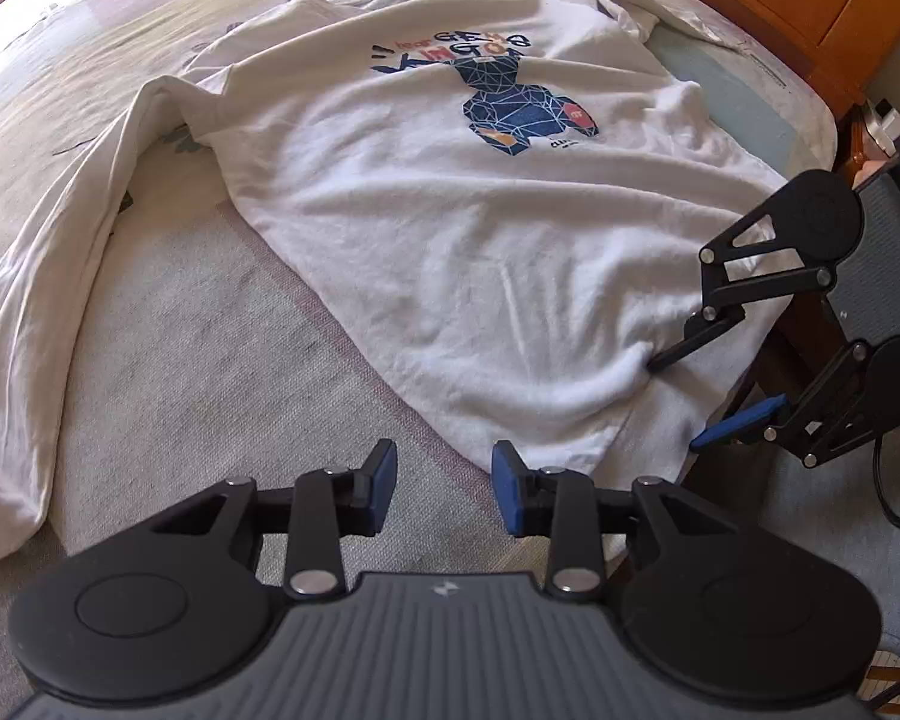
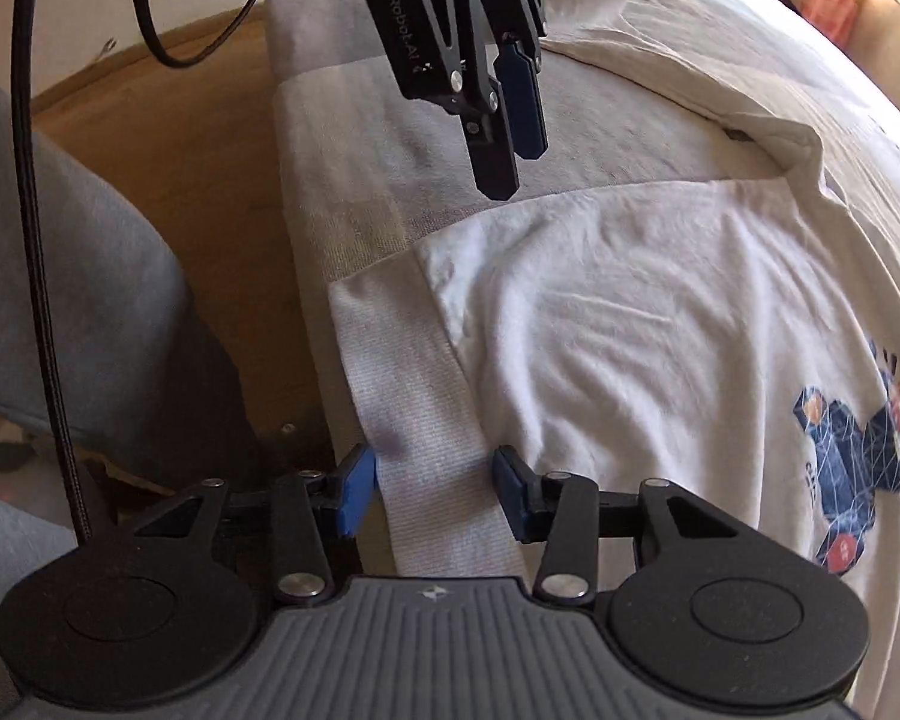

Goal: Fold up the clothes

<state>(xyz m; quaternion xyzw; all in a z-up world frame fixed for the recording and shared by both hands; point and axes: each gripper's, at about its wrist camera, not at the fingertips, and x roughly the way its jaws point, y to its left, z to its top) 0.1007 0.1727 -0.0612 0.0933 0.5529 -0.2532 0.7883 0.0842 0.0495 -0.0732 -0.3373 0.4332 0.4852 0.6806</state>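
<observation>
A white long-sleeve sweatshirt with a blue bear print lies front up on the bed. Its left sleeve trails toward the near left. My left gripper is open just above the bed, at the near hem corner. My right gripper is open, its pads either side of the ribbed hem band at the bed's edge. In the left wrist view the right gripper has one finger on top of the hem and one below. In the right wrist view the left gripper hovers over the hem corner.
The bed has a pale patterned cover. A wooden headboard stands at the far right. A grey chair and black cable are beside the bed. Grey trousers show at the left, over the wooden floor.
</observation>
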